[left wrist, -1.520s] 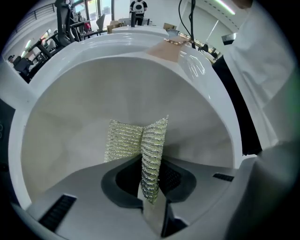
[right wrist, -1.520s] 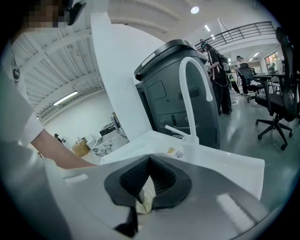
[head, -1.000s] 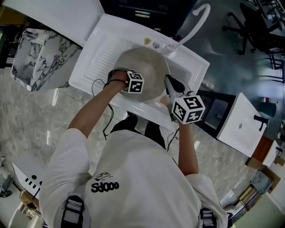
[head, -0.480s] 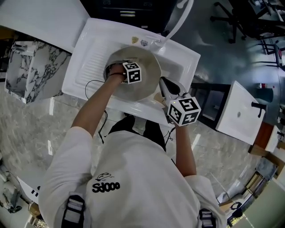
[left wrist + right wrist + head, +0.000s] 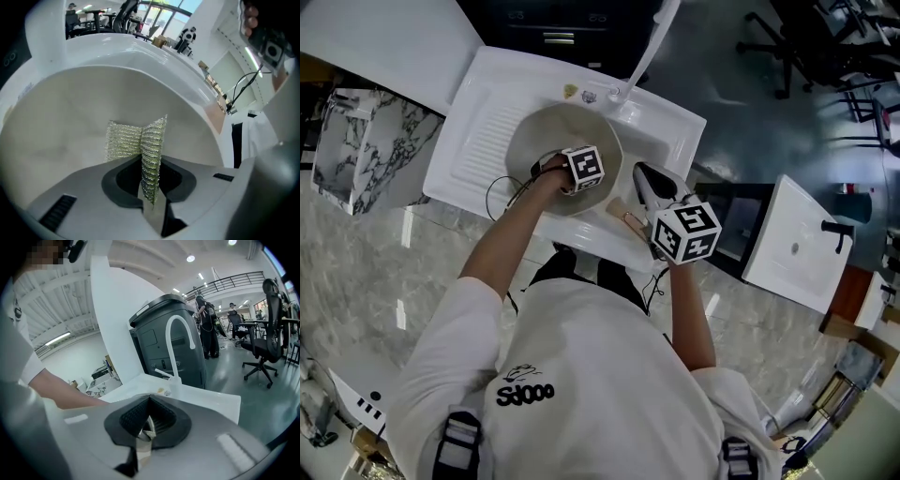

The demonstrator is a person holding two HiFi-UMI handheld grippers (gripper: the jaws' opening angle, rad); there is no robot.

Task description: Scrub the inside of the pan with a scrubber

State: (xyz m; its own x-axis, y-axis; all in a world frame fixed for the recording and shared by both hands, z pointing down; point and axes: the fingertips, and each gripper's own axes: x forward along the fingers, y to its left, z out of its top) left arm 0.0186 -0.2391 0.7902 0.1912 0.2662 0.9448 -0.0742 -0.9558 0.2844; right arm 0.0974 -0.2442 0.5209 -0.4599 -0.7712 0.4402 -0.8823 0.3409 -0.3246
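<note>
Mid-scrub: left tool [image 5: 151, 157], clamped on scrubber [image 5: 124, 140], has slid rightward across pan [image 5: 534, 141] interior; right tool [image 5: 145, 427] pinches pan handle [image 5: 623, 214]. More passes likely needed.

Scrubber [image 5: 133, 140] in pan [image 5: 546, 131], pan in sink [image 5: 670, 141]

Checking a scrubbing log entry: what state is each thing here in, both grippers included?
left gripper: shut on the scrubber, inside the pan.
scrubber: folded, clamped between the jaws.
pan: sitting in the sink, held by its handle.
right gripper: shut on the pan handle.
faucet: no water seen running.
</note>
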